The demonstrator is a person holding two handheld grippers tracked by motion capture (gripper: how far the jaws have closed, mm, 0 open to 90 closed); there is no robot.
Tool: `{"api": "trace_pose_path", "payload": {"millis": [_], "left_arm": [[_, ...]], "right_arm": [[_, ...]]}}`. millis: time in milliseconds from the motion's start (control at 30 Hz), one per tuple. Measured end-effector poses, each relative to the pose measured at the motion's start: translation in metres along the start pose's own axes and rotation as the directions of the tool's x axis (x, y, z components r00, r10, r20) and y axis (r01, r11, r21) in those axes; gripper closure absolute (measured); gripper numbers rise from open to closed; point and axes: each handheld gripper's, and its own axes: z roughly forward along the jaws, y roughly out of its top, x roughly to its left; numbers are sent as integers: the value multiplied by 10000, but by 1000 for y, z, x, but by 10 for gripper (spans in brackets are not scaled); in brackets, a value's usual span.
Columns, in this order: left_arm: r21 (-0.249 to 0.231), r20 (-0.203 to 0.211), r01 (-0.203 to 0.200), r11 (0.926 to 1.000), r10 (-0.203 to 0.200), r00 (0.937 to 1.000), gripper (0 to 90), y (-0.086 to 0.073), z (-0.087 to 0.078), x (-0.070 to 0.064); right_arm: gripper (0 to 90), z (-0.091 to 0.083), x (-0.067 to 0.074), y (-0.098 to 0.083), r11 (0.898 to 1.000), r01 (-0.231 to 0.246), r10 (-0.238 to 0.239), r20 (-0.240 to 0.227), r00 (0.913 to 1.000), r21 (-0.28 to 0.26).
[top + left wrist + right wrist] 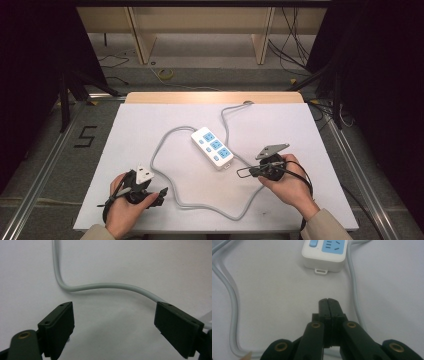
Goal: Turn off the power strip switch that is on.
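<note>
- Jaws of left gripper [113, 327] stand wide apart, nothing between them, near the grey cable [100, 286].
- Right gripper [328, 305] is pressed closed, empty, facing the white-and-blue plastic power strip [325, 253] mid-table.

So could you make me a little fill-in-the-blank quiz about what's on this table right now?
1. The power strip has ____ sockets on its white body.
2. The left hand-held gripper has its jaws ____.
3. The right hand-held gripper has its jaws ____, with nothing between them.
4. The grey cable lies on the ____ table.

Missing words: blue; open; shut; white
</note>
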Motion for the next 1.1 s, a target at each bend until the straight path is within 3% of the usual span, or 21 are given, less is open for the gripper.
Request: {"api": "trace_pose_path", "payload": {"millis": [633, 1100], "left_arm": [[13, -30, -8, 10000, 8, 10000, 160, 0, 0, 0], [15, -30, -25, 10000, 25, 10000, 160, 0, 0, 0]], "right_arm": [[900, 6, -2, 13, 9997, 51, -48, -137, 9999, 246], [900, 8, -4, 19, 9974, 93, -67, -365, 9993, 719]]}}
